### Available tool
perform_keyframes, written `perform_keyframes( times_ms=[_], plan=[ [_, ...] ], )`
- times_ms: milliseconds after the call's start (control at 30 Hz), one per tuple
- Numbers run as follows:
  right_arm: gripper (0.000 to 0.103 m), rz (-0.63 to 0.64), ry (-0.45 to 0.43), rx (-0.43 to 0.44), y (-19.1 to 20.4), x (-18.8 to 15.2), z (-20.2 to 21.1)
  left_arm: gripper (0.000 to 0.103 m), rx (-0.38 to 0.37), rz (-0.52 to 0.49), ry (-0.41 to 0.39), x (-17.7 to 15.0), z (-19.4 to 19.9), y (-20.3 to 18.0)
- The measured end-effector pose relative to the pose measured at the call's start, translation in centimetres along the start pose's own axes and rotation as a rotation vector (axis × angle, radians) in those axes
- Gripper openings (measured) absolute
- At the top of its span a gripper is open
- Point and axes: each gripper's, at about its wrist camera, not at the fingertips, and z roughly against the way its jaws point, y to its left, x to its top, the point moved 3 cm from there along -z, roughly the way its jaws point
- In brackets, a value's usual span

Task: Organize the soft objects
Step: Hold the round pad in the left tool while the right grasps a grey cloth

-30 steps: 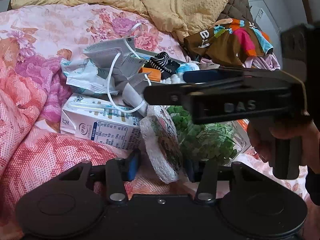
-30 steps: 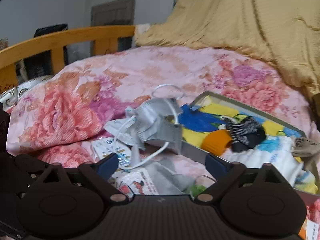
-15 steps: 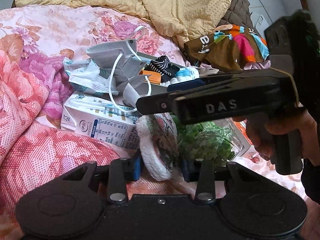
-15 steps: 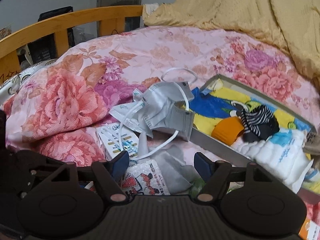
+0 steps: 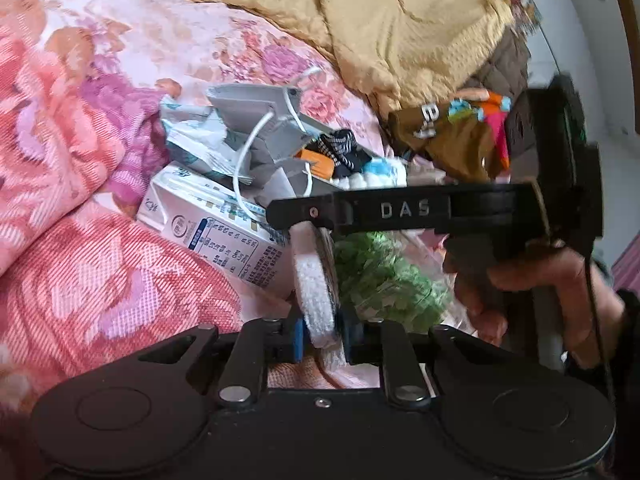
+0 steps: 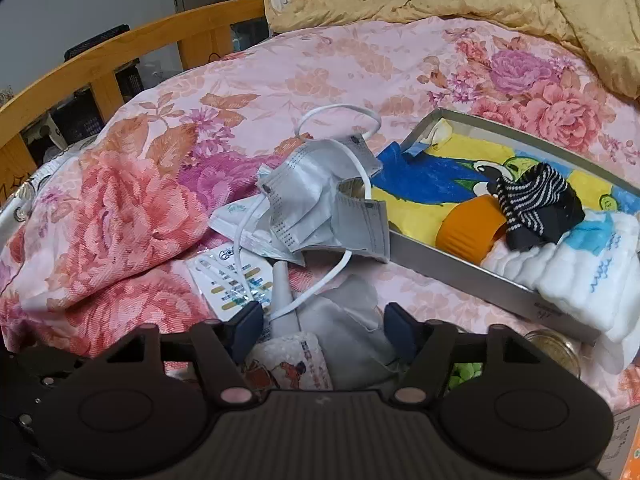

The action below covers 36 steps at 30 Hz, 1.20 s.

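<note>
White towel (image 5: 316,300) edge-up, lengthwise

Left tongs (image 5: 320,338) closing, pinched; right tongs (image 6: 322,326) closing, agape

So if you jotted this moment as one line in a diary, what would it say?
left gripper: jaws just closing, pinching white pad | right gripper: open, jaws just narrowing above grey mask | tray: part filled
</note>
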Motion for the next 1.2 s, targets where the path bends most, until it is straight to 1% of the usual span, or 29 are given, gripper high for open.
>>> perform_keyframes(
  times_ms=[133, 200, 233, 300, 400, 433, 467, 567, 667, 700, 767, 833, 867, 1067, 1200],
  plan=[
    [0.065, 0.006, 0.001, -0.001, 0.1, -0.1, 0.0, 0.015, 0.011, -0.002, -0.017, -0.3, 0.4, -0.2],
    [0.056, -0.005, 0.005, 0.009, 0.1, -0.2, 0.0, 0.015, 0.013, 0.003, -0.017, -0.3, 0.4, -0.2],
    [0.054, -0.012, 0.004, 0.015, 0.1, -0.2, 0.0, 0.014, 0.013, 0.009, -0.017, -0.4, 0.5, -0.2],
    [0.045, -0.022, 0.003, 0.024, 0.1, -0.2, 0.0, 0.014, 0.018, 0.008, -0.017, -0.4, 0.4, -0.2],
    [0.037, -0.023, 0.001, 0.018, 0.2, -0.3, 0.2, 0.015, 0.031, -0.021, -0.021, -0.2, 0.2, -0.5],
    [0.036, -0.024, -0.001, 0.015, 0.2, -0.3, 0.2, 0.016, 0.031, -0.023, -0.020, -0.2, 0.1, -0.5],
    [0.034, -0.030, -0.004, 0.013, 0.2, -0.4, 0.2, 0.020, 0.036, -0.018, -0.022, -0.1, 0.0, -0.5],
    [0.032, -0.057, -0.019, 0.011, 0.0, -0.6, 0.3, 0.027, 0.044, 0.016, -0.026, 0.1, -0.2, 0.0],
    [0.028, -0.068, -0.035, 0.001, 0.0, -0.7, 0.4, 0.027, 0.035, 0.033, -0.021, 0.3, -0.4, 0.3],
    [0.027, -0.072, -0.039, -0.002, 0.0, -0.8, 0.4, 0.027, 0.034, 0.031, -0.021, 0.3, -0.5, 0.2],
    [0.024, -0.077, -0.047, -0.006, 0.0, -0.9, 0.5, 0.017, 0.030, 0.019, -0.027, 0.4, -0.5, -0.1],
    [0.018, -0.084, -0.056, -0.006, -0.1, -0.8, 0.7, 0.014, 0.029, -0.003, -0.034, 0.5, -0.5, -0.6],
    [0.013, -0.089, -0.062, -0.004, -0.2, -0.8, 0.8, 0.014, 0.029, -0.015, -0.039, 0.5, -0.5, -0.9],
    [0.011, -0.134, -0.117, 0.015, -0.9, -0.4, 2.5, 0.014, 0.032, -0.025, -0.078, 0.6, 0.2, -1.9],
    [0.011, -0.181, -0.159, 0.023, -1.9, -0.5, 4.2, 0.014, 0.021, -0.045, -0.091, 0.7, 1.0, -2.7]
  ],
)
